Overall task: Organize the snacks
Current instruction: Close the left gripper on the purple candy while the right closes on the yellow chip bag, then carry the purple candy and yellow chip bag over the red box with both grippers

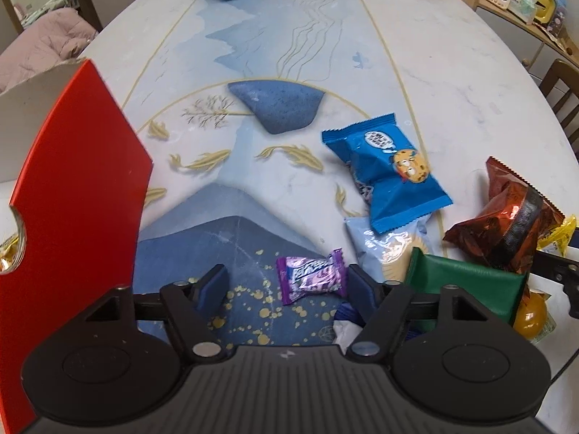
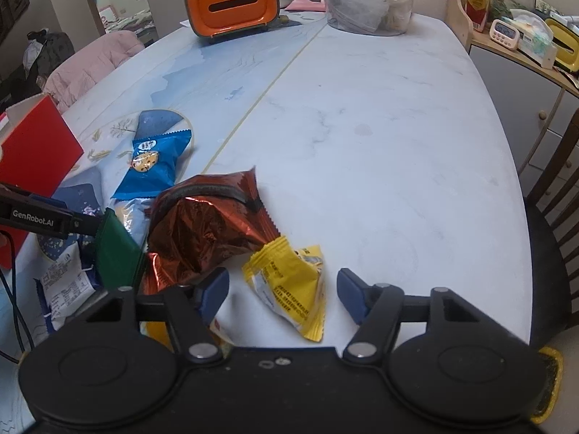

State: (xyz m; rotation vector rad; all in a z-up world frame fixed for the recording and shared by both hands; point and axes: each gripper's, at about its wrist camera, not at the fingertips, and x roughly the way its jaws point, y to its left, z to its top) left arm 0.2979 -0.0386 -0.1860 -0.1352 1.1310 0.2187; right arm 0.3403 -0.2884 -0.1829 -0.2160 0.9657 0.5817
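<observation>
The left gripper (image 1: 286,284) is hanging over the blue patterned part of the table (image 1: 434,72) with its jaws apart, and the purple candy (image 1: 310,280) is lying between them but well off centre: its right twisted end is sitting against, or just short of, the right pad, while a wide gap is showing to the left pad. From this angle I am not able to tell whether that right pad is actually touching the wrapper. The candy's long axis is running roughly across the jaws, end to end from one pad toward the other, tilted a little upward to the right.

Over on the other side, the right gripper (image 2: 283,289) is also standing open, straddling the yellow packet (image 2: 289,289), which is lying slantwise between the pads with neither pad pressing on it; the red foil bag (image 2: 210,224) is crowding in just beside the left pad.

Each hand is nearest its own snack. For the left one, I am judging that closing will push the candy sideways unless the claw is shifting right first. The red box (image 1: 72,181) is standing open just to the left, the likely place for it.
</observation>
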